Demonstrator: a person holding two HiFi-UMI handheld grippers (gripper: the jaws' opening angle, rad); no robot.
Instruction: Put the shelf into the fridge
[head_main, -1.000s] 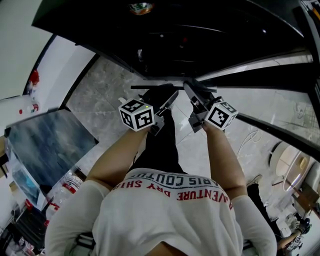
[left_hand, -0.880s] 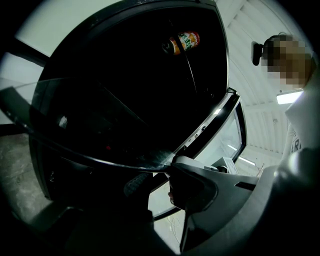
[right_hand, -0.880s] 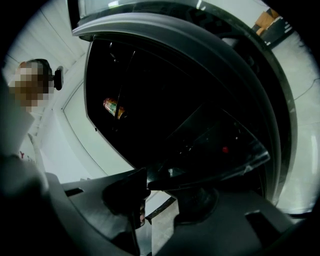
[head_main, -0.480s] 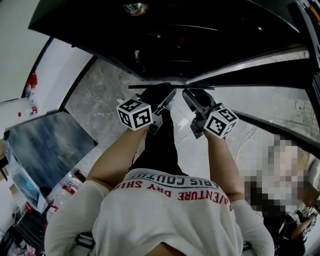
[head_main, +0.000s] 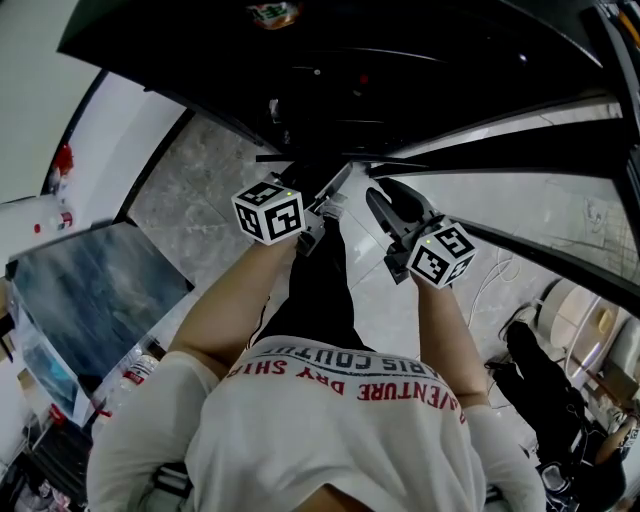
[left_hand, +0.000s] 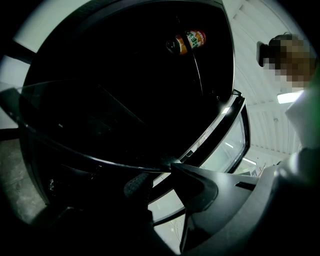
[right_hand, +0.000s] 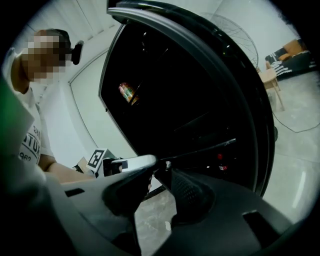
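The shelf (head_main: 290, 158) is a thin glass plate with a dark rim, held level at the mouth of the open black fridge (head_main: 400, 60). In the left gripper view its rim (left_hand: 90, 150) curves across the dark interior and ends between my jaws. My left gripper (head_main: 330, 195) is shut on the near edge. In the right gripper view the shelf (right_hand: 210, 148) runs as a dark line into the fridge. My right gripper (head_main: 378, 200) has its jaws closing, with the tips together on that same edge. An orange-labelled bottle (left_hand: 186, 41) lies high inside the fridge.
The fridge's glass door (head_main: 540, 200) stands open to the right. A blue-grey topped table (head_main: 95, 290) with water bottles (head_main: 140, 370) beside it is at the left. Another person (head_main: 540, 370) crouches at the lower right, near a cable (head_main: 500, 275) on the marble floor.
The shelf's near edge and my left gripper have risen a little toward the fridge. My right gripper's marker cube has slid back toward my body.
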